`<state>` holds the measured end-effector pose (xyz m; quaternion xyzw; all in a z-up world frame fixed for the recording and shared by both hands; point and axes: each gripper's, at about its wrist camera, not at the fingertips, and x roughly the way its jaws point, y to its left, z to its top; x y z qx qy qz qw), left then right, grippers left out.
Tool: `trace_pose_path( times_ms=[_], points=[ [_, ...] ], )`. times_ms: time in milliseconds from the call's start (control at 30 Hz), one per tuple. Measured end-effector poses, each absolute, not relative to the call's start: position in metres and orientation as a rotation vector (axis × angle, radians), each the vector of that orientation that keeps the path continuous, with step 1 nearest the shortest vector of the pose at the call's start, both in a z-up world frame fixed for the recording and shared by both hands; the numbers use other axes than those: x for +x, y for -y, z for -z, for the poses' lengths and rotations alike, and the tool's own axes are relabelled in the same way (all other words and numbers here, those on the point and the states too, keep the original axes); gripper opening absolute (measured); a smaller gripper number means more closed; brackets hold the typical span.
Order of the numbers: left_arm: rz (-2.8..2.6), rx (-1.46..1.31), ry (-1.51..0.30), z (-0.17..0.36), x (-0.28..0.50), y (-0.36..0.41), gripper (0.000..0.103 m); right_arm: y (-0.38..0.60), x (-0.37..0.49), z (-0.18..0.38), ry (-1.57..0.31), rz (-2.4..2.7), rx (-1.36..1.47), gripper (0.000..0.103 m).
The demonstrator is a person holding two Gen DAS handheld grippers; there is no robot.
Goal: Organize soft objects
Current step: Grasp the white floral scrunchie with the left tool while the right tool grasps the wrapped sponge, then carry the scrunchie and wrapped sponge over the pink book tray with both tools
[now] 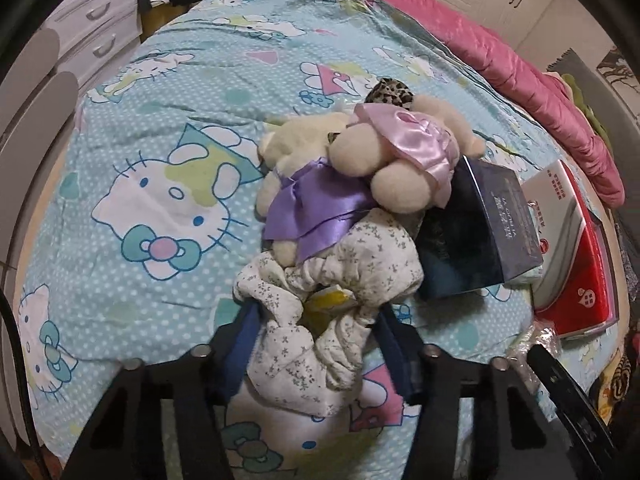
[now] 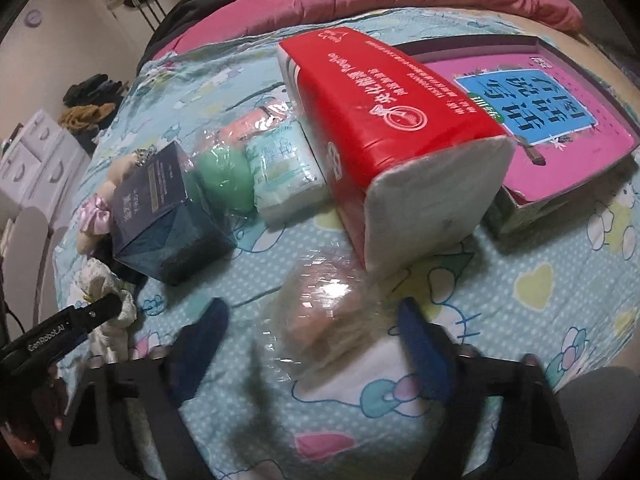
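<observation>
Floral white cloth (image 1: 320, 300), bunched up, lies on the cartoon-cat bedsheet (image 1: 132, 184) at the near end of a soft pile. Left gripper (image 1: 316, 320) is clamped on it: both blue pads press into the fabric from either side, cloth bulging up between them. Something yellow (image 1: 332, 302) shows in the folds.

Just beyond the cloth: cream plush toy in a purple satin dress (image 1: 312, 204), and a second plush in a pink satin dress (image 1: 404, 148) lying partly on top of it. Leopard-print item (image 1: 390, 92) behind them.

Dark blue box (image 1: 480, 232) sits tilted, touching the right side of the pile. Red-and-white tissue pack (image 1: 572, 264) is further right. Pink quilt (image 1: 532, 76) runs along the far edge of the bed; white drawers (image 1: 96, 24) at left.

Right gripper (image 2: 312, 320): a clear plastic-wrapped roundish bundle (image 2: 328, 320), pinkish-brown inside, sits between the blue fingers (image 2: 416, 332). The frame is motion-blurred; right pad looks at the wrap, left pad seems apart from it. Can't tell if it's actually gripping.

Beyond it: the tissue pack, a wrapped green item (image 2: 224, 180) and small pale packet (image 2: 284, 172), then a pink book in a box (image 2: 536, 112) at right.
</observation>
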<state>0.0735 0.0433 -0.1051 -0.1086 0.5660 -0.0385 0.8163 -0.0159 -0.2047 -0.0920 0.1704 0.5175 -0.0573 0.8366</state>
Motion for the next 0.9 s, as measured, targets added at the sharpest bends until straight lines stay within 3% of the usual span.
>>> trace_pose_path(
  times_ms=[167,500,900],
  points=[
    [0.132,-0.248,-1.216,0.103,0.073,-0.045,0.033,0.204,-0.015,0.092,-1.093,0.107,0.35,0.063],
    [0.204,-0.273,-1.225,0.097,0.059,-0.057,0.017,0.194,-0.022,0.088,-1.096,0.026,0.326,0.061],
    [0.209,-0.24,-1.144,0.06,0.029,-0.062,0.011,0.174,-0.026,0.058,-0.998,-0.094,0.203,0.058]
  ],
)
